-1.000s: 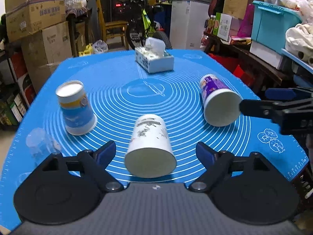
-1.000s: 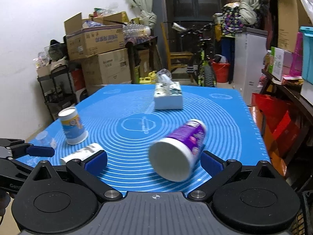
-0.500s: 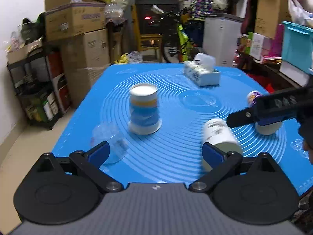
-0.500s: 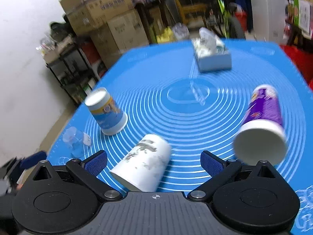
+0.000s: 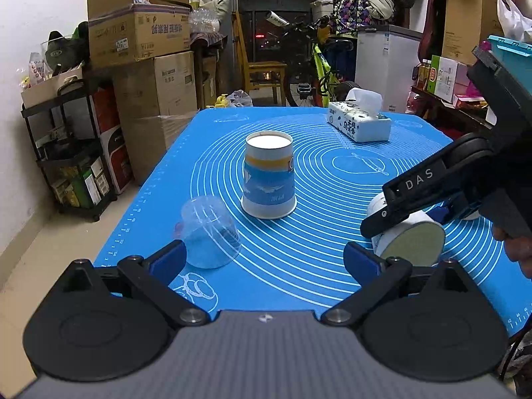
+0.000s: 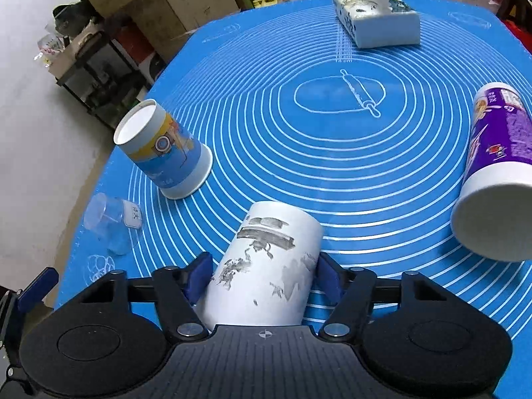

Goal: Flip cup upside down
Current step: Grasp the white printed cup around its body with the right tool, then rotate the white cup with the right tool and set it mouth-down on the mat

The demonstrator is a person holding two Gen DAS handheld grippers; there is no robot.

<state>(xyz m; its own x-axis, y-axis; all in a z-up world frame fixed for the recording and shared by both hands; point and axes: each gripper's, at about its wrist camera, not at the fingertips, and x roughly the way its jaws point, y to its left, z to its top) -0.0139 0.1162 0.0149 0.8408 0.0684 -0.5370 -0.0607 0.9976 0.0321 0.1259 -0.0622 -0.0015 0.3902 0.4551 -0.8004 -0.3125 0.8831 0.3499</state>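
A white paper cup with grey ink marks (image 6: 266, 266) lies on its side on the blue mat (image 6: 332, 166). My right gripper (image 6: 262, 279) is shut on it, a blue pad on each side. In the left wrist view the same cup (image 5: 412, 236) shows its open mouth, with the right gripper (image 5: 412, 199) across it. My left gripper (image 5: 262, 261) is open and empty near the mat's front edge. A blue and yellow cup (image 5: 269, 174) stands upside down. A purple cup (image 6: 492, 173) lies on its side at the right.
A clear plastic cup (image 5: 211, 232) sits upside down by my left gripper's left finger. A tissue box (image 5: 359, 121) stands at the far right of the mat. Cardboard boxes (image 5: 143, 36), a shelf and a bicycle stand beyond the table.
My right gripper has moved onto the white cup and closed on it. My left gripper has swung left, so the white cup now lies to its right.
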